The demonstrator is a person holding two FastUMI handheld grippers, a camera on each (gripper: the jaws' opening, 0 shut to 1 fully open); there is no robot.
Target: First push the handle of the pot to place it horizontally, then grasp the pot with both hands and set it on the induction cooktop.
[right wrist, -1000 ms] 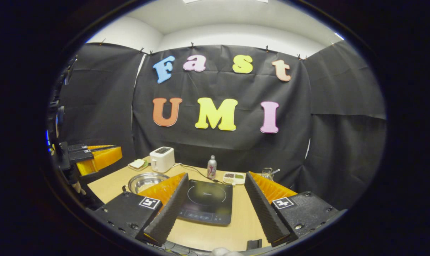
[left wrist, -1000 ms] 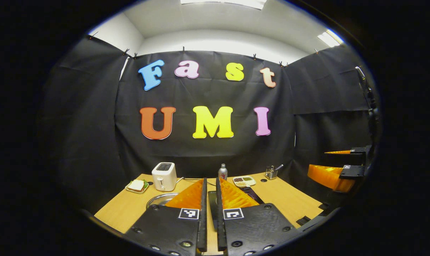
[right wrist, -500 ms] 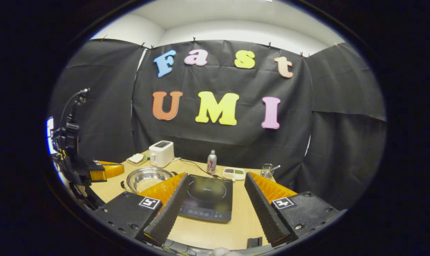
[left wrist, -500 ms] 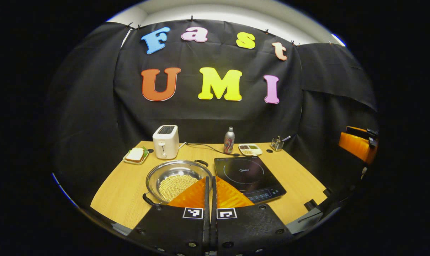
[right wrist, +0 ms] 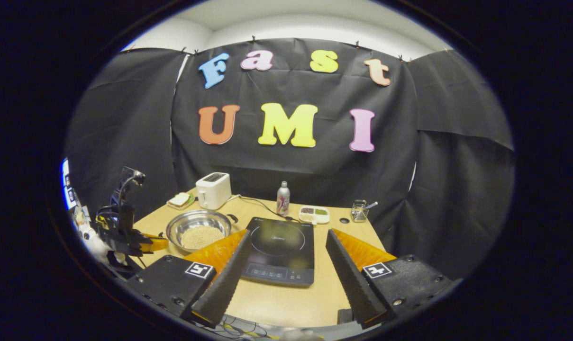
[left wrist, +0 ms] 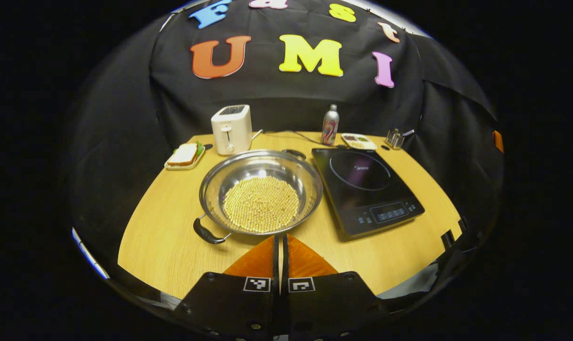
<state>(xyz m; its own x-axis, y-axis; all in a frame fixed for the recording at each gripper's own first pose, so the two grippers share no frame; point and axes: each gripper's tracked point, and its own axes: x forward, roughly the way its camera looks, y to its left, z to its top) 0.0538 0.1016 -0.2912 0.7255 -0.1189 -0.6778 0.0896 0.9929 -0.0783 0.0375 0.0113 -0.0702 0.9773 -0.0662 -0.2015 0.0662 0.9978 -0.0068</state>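
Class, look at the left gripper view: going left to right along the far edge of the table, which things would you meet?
Sandwich on its tray → white toaster → bottle → divided snack dish → small glass holder.

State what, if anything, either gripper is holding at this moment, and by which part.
Nothing is held. The left gripper is shut on air just short of the pot; the right gripper hangs open above the induction cooktop.
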